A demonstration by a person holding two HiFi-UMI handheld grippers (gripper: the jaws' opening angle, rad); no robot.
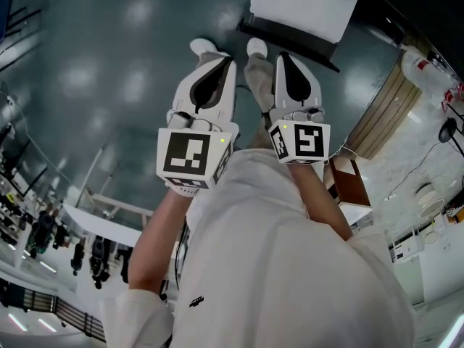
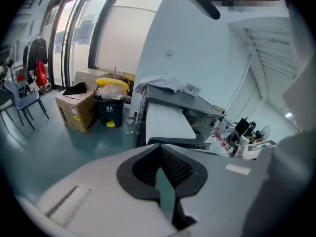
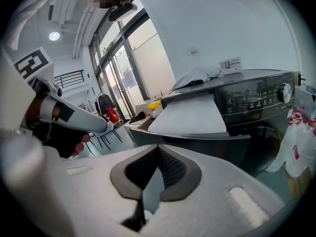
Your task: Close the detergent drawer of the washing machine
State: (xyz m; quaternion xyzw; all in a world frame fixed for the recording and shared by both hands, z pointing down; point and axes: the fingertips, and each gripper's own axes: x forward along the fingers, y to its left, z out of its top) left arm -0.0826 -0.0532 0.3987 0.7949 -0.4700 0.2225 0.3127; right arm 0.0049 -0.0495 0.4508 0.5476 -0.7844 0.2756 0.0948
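Note:
A dark grey washing machine (image 3: 256, 100) with a control panel and a knob (image 3: 284, 90) stands ahead at the right. A white flat panel (image 3: 190, 115) lies in front of it, and it also shows as the white panel (image 1: 304, 6) at the top of the head view. I cannot make out the detergent drawer. My left gripper (image 1: 221, 58) and right gripper (image 1: 281, 55) are held side by side in front of the person's body, above the floor and well short of the machine. Both are shut on nothing, the left gripper (image 2: 160, 149) and the right gripper (image 3: 158, 149) with their jaw tips together.
A crumpled cloth (image 2: 158, 83) lies on the machine's top. A cardboard box (image 2: 74, 110), a black bin with a yellow bag (image 2: 111, 105) and a chair (image 2: 19, 100) stand to its left. Plastic bags (image 3: 301, 137) hang at the right. The person's shoes (image 1: 206, 47) are on the green floor.

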